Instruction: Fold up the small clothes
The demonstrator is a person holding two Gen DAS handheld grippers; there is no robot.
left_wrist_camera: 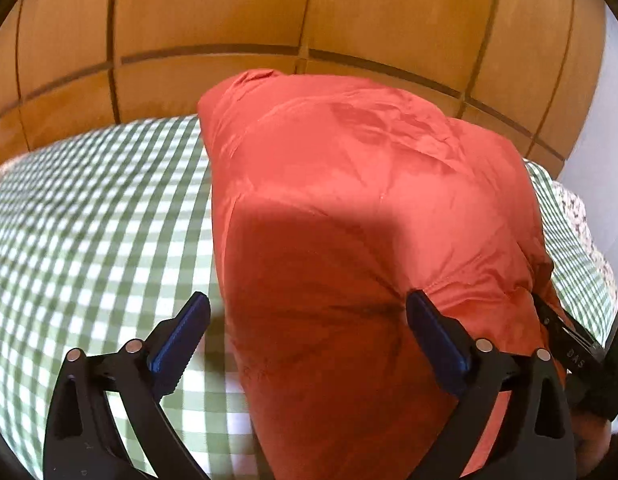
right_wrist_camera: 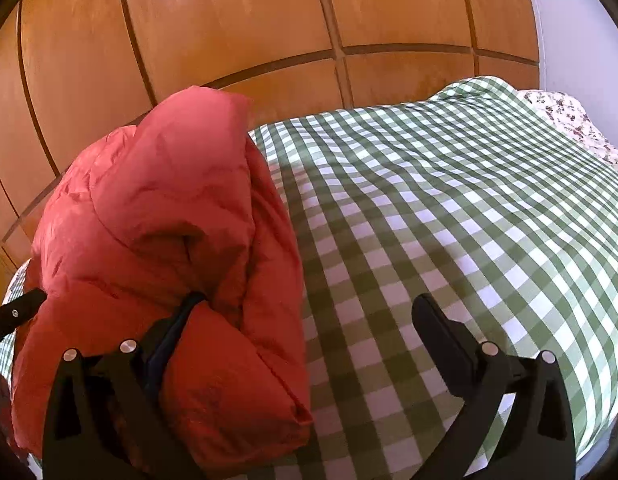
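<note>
Left wrist view: red padded jacket (left_wrist_camera: 349, 208) lying folded and bulky on green-and-white checked bedcover (left_wrist_camera: 89, 220), wooden panelled wardrobe (left_wrist_camera: 229, 12) behind. Left gripper (left_wrist_camera: 309, 332) spread wide, holding nothing; right-hand blue finger pad (left_wrist_camera: 433, 336) pressed against the jacket's near edge, left-hand pad over bare check cloth beside the garment. Tip of the other tool visible at the jacket's right edge, touching the fabric.

Right wrist view: same jacket (right_wrist_camera: 169, 248) seen as a thick folded bundle at the left side of the bedcover (right_wrist_camera: 449, 208), wardrobe (right_wrist_camera: 229, 20) beyond, floral patterned fabric (right_wrist_camera: 569, 120) at the far right corner. Right gripper (right_wrist_camera: 309, 320) also wide apart, not clamped; left-hand finger sunk into a crease of the jacket, right-hand finger (right_wrist_camera: 445, 332) above the check cloth, well clear of the garment.
</note>
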